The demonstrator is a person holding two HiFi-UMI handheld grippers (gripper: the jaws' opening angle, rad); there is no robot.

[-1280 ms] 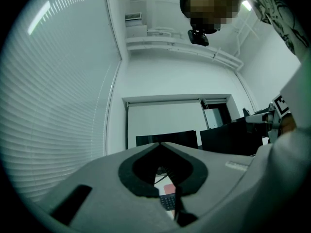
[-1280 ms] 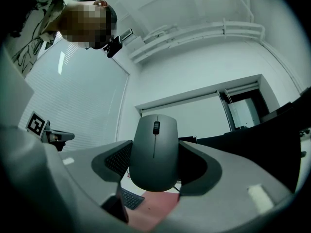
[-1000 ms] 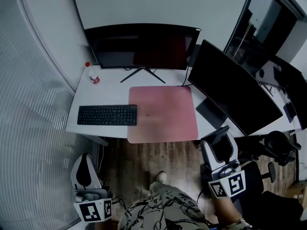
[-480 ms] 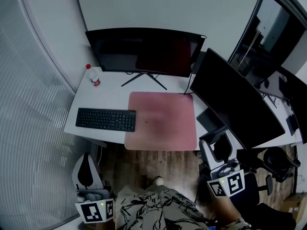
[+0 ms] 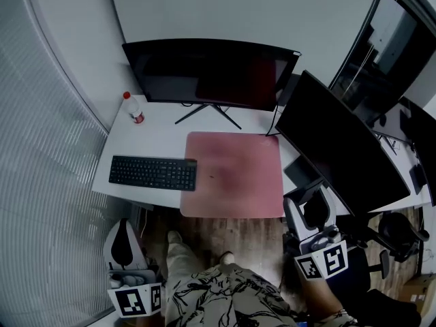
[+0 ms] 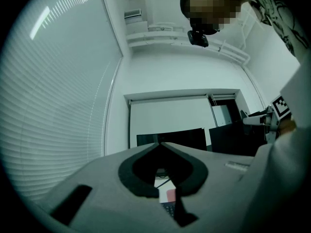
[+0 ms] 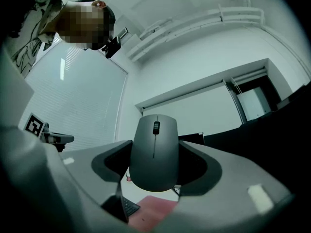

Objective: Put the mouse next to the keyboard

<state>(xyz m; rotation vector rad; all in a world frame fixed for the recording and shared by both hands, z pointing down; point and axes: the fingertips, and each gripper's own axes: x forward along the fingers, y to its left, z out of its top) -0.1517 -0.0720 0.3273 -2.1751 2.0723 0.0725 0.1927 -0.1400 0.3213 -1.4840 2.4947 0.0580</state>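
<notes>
While the right hand-held gripper [image 5: 314, 212] grasps the dark grey, rounded computer mouse [image 7: 154, 152] between its jaws, the mouse is carried low in front of the person's body, well apart from the white surface [image 5: 153, 138]. The left hand-held gripper [image 5: 123, 245] is clenched, jaw tips together, with nothing between them, and hangs low at the person's left side.

Change since half a second ago: a pale trouser leg [image 5: 178, 257] has come forward over the wooden floor [image 5: 231, 231] toward the surface edge. Both hand-held grippers hold the same places in the head view.

Meaning for the task: this is judged to be a step toward the surface. The mouse is being carried and has not been set down.

The flat black keyboard [image 5: 153, 173] lies on the left part of the surface. Its right end meets the left edge of the square pink mat [image 5: 235, 176]. The bare mat just beside that end is the likely placement spot.
</notes>
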